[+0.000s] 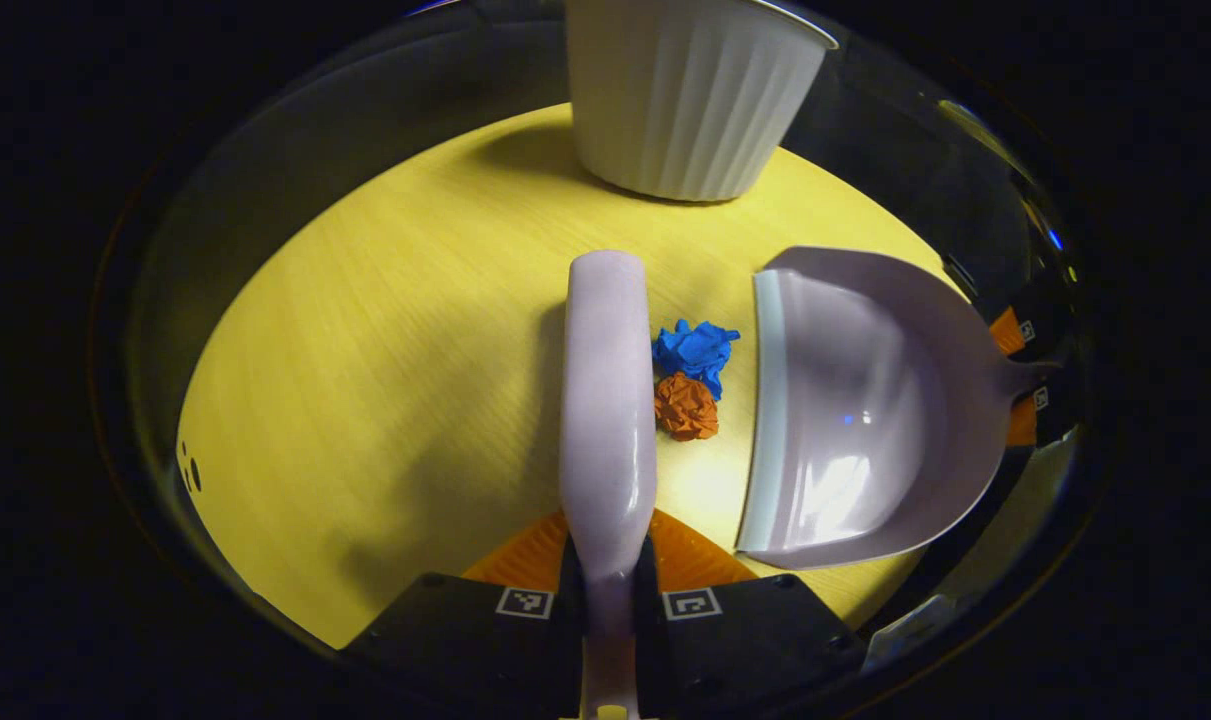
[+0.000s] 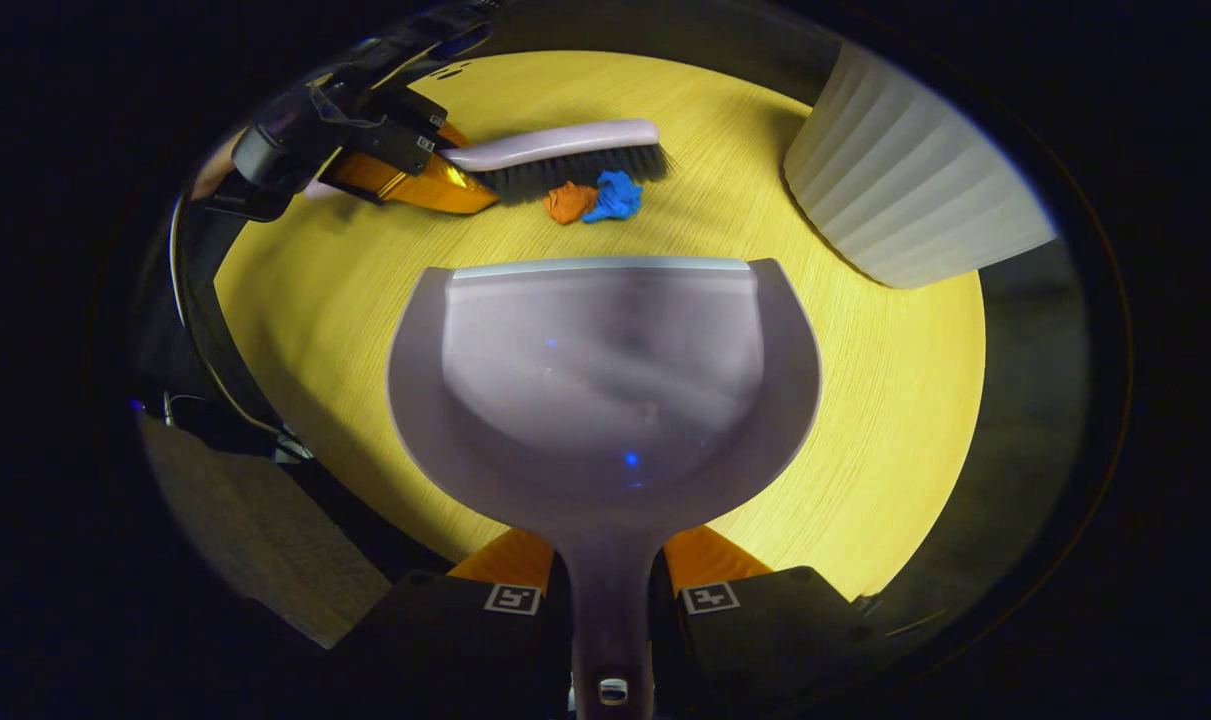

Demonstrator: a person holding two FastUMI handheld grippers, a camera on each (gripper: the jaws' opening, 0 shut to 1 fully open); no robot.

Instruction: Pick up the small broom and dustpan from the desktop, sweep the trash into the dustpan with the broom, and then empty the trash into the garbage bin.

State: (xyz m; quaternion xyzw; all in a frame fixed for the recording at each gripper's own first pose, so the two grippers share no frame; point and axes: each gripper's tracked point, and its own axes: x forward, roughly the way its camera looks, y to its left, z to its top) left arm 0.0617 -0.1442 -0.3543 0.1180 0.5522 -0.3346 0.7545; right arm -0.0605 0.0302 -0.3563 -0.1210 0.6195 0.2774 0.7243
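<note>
Yellow wooden desktop (image 1: 385, 380) underfoot. Left gripper (image 1: 607, 600) clamped on broom (image 1: 607, 400) handle; right gripper (image 2: 610, 600) clamped on dustpan (image 2: 605, 370) handle. Blue paper wad (image 1: 695, 350) and orange paper wad (image 1: 686, 407) touching, between bristles and dustpan lip. White ribbed garbage bin (image 1: 685, 90) beyond.

No readable text, only small square coded markers on both grippers' fingers (image 1: 690, 604)

Both views look down close on the yellow table (image 1: 385, 380), facing across shared scraps (image 2: 595, 200).
</note>
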